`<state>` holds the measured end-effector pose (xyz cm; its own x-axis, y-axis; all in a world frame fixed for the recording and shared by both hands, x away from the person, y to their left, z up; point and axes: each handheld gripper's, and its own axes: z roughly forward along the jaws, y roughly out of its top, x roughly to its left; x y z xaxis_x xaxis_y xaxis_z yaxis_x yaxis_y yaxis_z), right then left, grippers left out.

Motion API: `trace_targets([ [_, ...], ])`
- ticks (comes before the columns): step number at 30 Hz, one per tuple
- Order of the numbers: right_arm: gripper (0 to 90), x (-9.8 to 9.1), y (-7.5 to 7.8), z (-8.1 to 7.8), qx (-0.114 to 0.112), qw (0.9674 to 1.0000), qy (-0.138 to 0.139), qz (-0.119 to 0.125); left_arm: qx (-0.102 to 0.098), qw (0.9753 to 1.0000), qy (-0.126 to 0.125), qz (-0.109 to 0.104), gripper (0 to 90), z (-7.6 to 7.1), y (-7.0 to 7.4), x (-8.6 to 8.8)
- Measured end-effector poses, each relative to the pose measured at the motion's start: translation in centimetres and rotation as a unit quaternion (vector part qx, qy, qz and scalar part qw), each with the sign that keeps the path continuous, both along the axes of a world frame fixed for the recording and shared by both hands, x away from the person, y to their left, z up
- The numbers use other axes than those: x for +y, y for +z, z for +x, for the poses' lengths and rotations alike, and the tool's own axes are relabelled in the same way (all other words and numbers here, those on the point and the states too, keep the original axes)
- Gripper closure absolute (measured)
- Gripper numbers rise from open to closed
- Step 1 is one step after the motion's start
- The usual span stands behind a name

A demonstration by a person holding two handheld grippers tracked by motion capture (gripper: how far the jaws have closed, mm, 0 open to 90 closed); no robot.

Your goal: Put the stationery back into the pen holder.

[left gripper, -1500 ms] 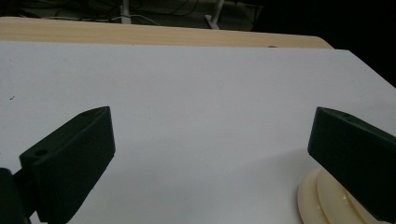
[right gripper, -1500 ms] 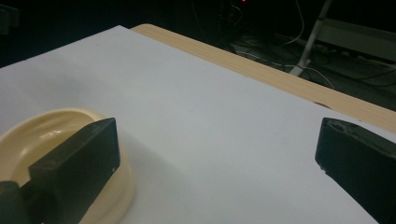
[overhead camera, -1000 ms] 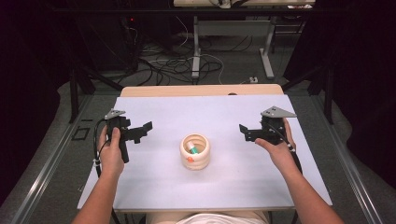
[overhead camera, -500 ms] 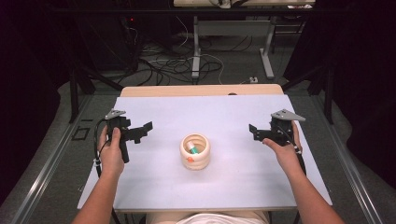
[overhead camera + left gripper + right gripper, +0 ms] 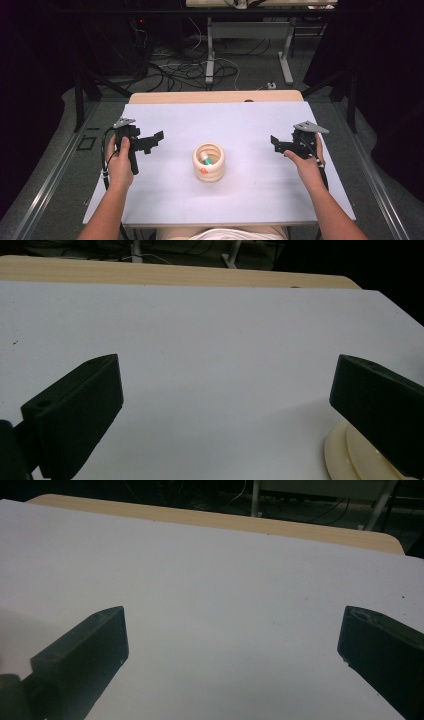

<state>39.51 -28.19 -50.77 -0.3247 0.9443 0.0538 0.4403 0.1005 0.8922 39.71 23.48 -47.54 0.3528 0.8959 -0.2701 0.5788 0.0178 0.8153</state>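
Cream ring stack (image 5: 208, 162) — mid-table, green and orange pieces inside | left gripper (image 5: 150, 141) — jaws spread wide, empty | right gripper (image 5: 276, 144) — jaws apart, empty | white mat (image 5: 240, 125)

Both forearms enter from the bottom edge of the high view, bare, angled slightly outward toward the sides. Left hand (image 5: 120, 165) wraps the handle of the left tool (image 5: 154, 139); that tool points inward and a little forward, grey plate on top, cable looping down along the wrist. Right hand (image 5: 306, 164) grips the right tool (image 5: 274, 142), which points inward toward the left one, grey plate on top. The 2 tools are well apart, 1 on each side. In each gripper view the 2 black jaws stand wide apart, nothing between them, aimed low and forward.
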Motion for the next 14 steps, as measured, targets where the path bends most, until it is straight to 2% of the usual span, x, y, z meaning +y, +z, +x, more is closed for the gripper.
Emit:
trace_targets([
  [8,0.0,-0.42,-0.87,0.15,0.013,0.9998,-0.012,0.01,-0.001,1.0,0.0,0.0,0.6,0.07,-0.06,-0.02],
  [14,0.0,-0.56,-0.99,0.2,0.014,0.9997,-0.018,0.011,-0.001,1.0,0.002,0.0,0.6,0.08,-0.09,-0.01],
])
